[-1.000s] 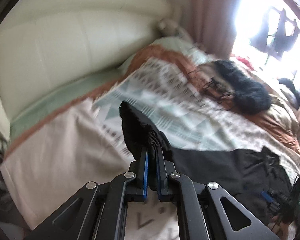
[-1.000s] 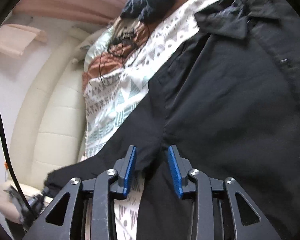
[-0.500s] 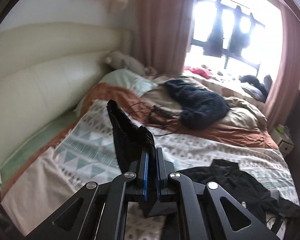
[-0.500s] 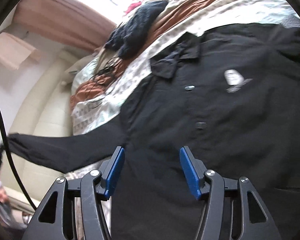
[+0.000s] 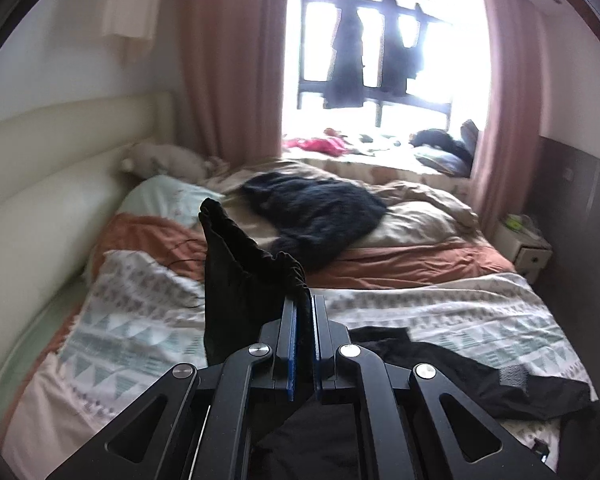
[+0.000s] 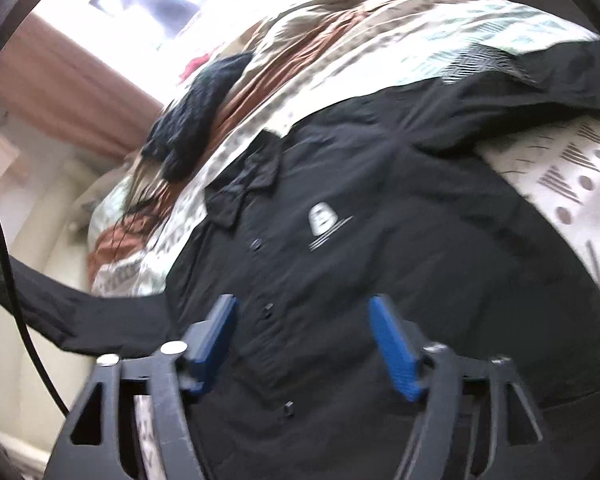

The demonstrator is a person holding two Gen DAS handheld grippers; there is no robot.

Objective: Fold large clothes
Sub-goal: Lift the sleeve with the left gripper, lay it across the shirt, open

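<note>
Since a moment ago, the left gripper (image 5: 304,344) has lifted higher, its view swinging up from the bedding to take in the whole bedroom, and the right gripper (image 6: 304,344) has spread its fingers wider. Left side: the left gripper's blue pads are pressed almost together on the cuff end of a black shirt (image 6: 380,272) sleeve (image 5: 240,276), which stands up bunched above the fingers. Beyond it lies a patterned bedspread (image 5: 140,320), with a cream headboard (image 5: 40,208) further left, a dark fuzzy garment (image 5: 320,212) near the middle of the bed, and a bright window (image 5: 380,60) behind. Right side: the right gripper hangs wide open, holding nothing, above the shirt's buttoned front. The shirt lies spread on the bed, collar (image 6: 240,188) pointing away, a white chest logo (image 6: 322,220) showing, one sleeve stretched off to the left.
</note>
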